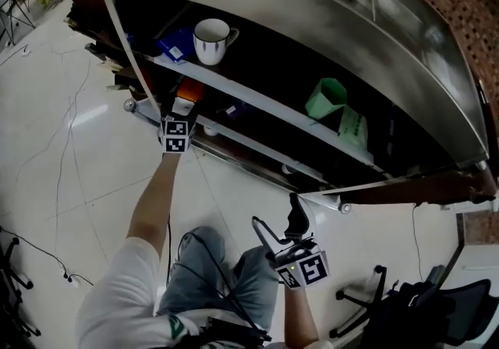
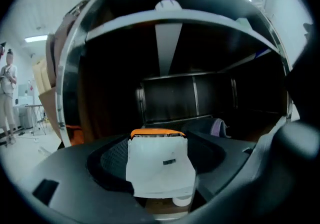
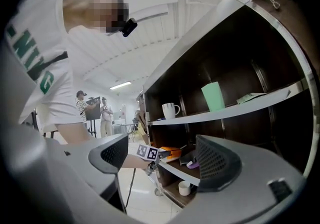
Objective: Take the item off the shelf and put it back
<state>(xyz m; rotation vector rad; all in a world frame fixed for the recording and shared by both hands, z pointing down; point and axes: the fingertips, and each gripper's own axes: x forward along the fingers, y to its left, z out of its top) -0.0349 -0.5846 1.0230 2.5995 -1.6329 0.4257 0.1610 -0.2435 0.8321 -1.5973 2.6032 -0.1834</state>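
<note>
Shelf unit ahead, and my left gripper reaches in level at its lower shelf, I judge so the orange-topped white box meets the board flat. Its jaws are pinched on that box right at the shelf's front edge. My right gripper hangs well back, jaws spread, empty, out of the way.

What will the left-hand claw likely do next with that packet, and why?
Probably ease forward into the shelf unit: the left gripper is shut on the orange-topped white packet at its front edge, with dark open space ahead.
</note>
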